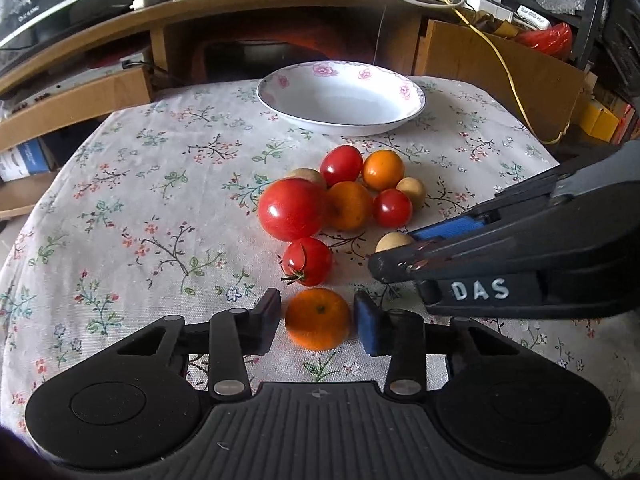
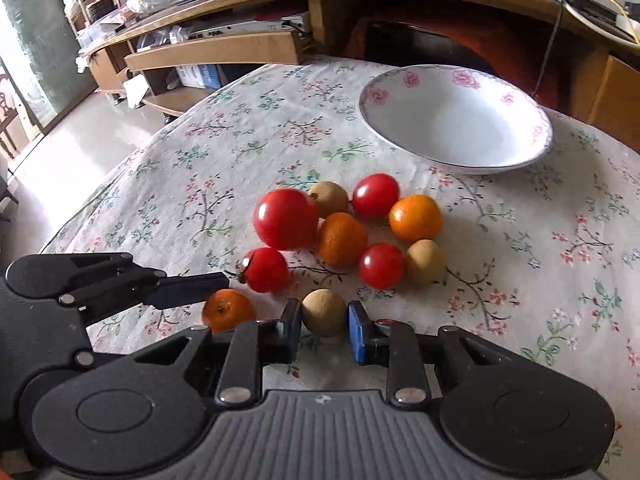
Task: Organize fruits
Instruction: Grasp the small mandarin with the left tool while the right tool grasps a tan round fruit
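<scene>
A cluster of tomatoes, oranges and small tan fruits lies on the floral tablecloth, with a big red tomato (image 1: 291,209) at its left. My left gripper (image 1: 316,320) is open around a small orange (image 1: 318,319), with a small gap on each side. My right gripper (image 2: 324,318) stands around a tan round fruit (image 2: 324,312), its pads touching or nearly touching it. The right gripper also shows in the left wrist view (image 1: 390,256), and the left one in the right wrist view (image 2: 216,292). A white flowered bowl (image 1: 280,84) stands empty behind the fruits.
A wooden TV stand (image 1: 280,8) with cables and a yellow cord (image 1: 508,76) runs behind the table. The tablecloth (image 1: 140,200) spreads wide to the left of the fruits. The table edge drops off to a tiled floor (image 2: 60,152) at the left.
</scene>
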`<state>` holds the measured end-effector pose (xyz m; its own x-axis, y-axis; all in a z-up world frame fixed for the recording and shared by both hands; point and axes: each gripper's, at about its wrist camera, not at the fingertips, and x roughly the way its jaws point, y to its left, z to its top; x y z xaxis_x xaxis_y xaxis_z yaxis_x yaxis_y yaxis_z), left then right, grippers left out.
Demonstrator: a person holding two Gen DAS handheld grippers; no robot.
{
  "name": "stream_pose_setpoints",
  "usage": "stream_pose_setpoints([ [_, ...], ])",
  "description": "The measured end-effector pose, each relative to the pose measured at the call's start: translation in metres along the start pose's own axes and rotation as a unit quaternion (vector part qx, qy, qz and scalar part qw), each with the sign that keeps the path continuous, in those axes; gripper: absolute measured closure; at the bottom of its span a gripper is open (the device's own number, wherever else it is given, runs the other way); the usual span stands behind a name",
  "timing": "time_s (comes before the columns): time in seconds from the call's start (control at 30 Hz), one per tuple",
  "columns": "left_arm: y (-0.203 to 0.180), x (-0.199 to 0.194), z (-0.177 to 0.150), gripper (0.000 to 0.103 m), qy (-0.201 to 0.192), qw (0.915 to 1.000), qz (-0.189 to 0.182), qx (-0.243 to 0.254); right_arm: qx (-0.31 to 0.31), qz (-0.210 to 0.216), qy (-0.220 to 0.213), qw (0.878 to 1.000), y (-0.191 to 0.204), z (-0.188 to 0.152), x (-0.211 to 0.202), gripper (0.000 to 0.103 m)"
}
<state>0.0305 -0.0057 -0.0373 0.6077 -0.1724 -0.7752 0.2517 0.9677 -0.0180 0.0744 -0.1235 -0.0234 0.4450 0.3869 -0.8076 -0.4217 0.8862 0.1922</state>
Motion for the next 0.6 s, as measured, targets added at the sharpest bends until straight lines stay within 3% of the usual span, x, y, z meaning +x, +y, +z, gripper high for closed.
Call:
stream_pose_setpoints([
  [0.37,-0.003,-0.004,-0.002,0.061,0.010,0.9999,0.014,-0.002,0.019,-0.016,-0.006,1.000,-0.005,-0.004,-0.022,0.078],
  [0.6,0.009,-0.016,0.008,0.063,0.026,0.9991,0.002,-0.034,0.025,-0.025,-0.032,0.999,-0.010,0.001,-0.046,0.078],
])
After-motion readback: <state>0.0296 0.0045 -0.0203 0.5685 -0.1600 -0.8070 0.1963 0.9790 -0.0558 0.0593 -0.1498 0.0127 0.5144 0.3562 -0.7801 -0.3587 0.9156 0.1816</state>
